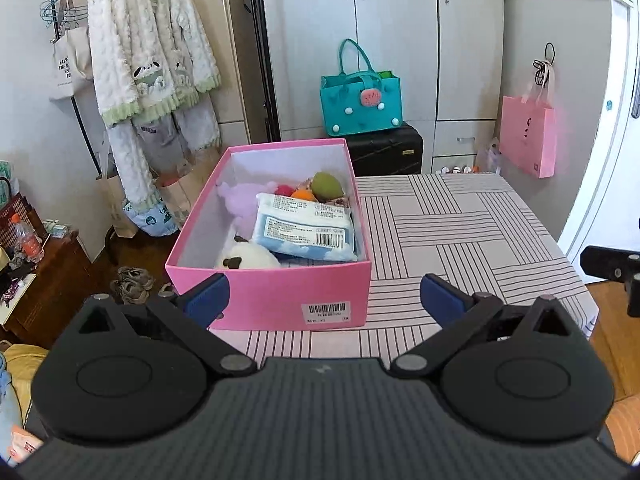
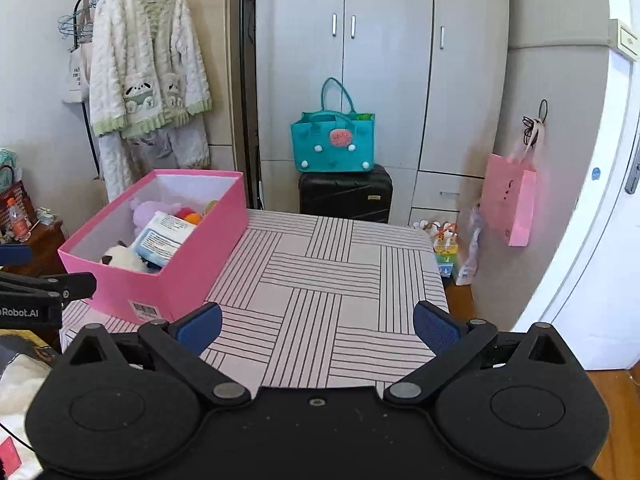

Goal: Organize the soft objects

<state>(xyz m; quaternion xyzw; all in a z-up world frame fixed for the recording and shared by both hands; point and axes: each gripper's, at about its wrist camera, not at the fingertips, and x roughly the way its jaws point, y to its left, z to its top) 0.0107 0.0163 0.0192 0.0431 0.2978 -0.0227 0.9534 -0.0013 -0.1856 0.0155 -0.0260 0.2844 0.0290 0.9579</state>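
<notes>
On the table's (image 2: 320, 280) left, the pink box (image 1: 280, 296) holds soft toys.
Left gripper (image 1: 324, 296) and right gripper (image 2: 318, 326) both hang wide open, empty.

Both wrist views toward shared pink box (image 1: 267, 296).

The shoebox (image 1: 268, 292) stands on the bench (image 1: 460, 232) at centre-left of the left wrist frame. In it, a wipes pack (image 1: 306, 228) lies on plush toys (image 1: 248, 258). Behind the bench, at upper centre, a felt tote (image 1: 360, 100) rests on a suitcase (image 1: 386, 152). A robe (image 1: 148, 60) hangs upper left.
</notes>
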